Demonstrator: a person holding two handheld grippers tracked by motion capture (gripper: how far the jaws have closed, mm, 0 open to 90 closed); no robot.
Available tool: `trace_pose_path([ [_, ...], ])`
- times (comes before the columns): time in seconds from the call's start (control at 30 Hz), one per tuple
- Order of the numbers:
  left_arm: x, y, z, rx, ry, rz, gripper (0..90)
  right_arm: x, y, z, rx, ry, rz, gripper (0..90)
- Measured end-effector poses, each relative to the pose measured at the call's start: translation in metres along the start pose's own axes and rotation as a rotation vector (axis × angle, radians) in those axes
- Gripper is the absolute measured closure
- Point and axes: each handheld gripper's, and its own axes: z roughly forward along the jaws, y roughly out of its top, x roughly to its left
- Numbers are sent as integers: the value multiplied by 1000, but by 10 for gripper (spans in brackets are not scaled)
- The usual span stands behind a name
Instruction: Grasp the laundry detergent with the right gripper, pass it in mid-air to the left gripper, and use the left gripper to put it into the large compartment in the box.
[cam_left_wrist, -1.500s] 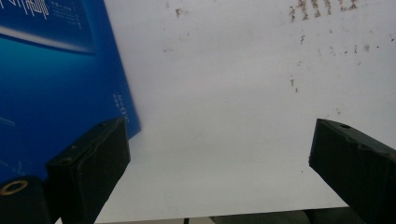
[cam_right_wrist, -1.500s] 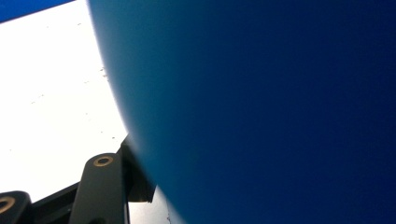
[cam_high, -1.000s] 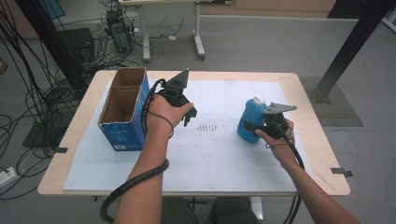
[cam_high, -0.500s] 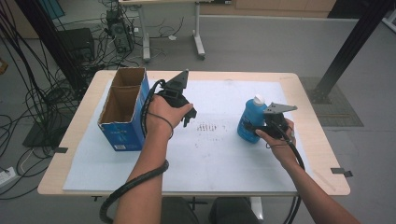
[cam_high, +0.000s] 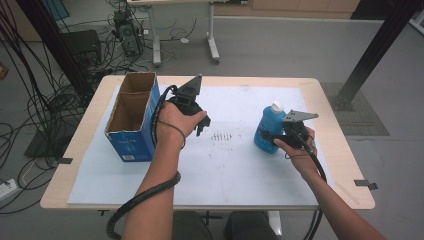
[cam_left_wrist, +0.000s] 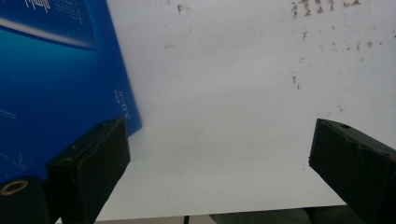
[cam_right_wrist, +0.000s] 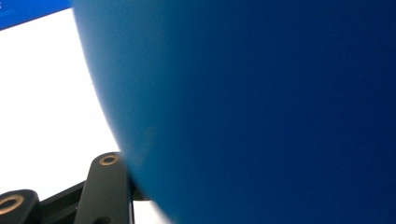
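Note:
A blue bottle (cam_high: 266, 131) with a white cap stands on the white mat (cam_high: 235, 165) right of centre. My right gripper (cam_high: 274, 136) is at its right side and shut on its body. In the right gripper view the bottle's blue wall (cam_right_wrist: 257, 112) sits very close to the camera and hides the fingertips. My left gripper (cam_high: 201, 124) hovers over the mat just right of an open blue cardboard box (cam_high: 131, 119). In the left gripper view that gripper (cam_left_wrist: 217, 135) stands wide open with nothing between its fingers, and the box's blue side (cam_left_wrist: 56, 70) is at its left.
The mat has a patch of dark specks (cam_high: 225, 137) between the two grippers. The wooden table's edge (cam_high: 340, 150) lies to the right of the bottle. Cables and equipment lie on the floor to the left and behind.

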Motion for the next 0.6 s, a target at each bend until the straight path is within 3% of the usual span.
trace_pose_path([
  [0.6, 1, 0, -1, 1, 0, 2, 57, 0, 0, 0, -2, 0, 1, 413],
])
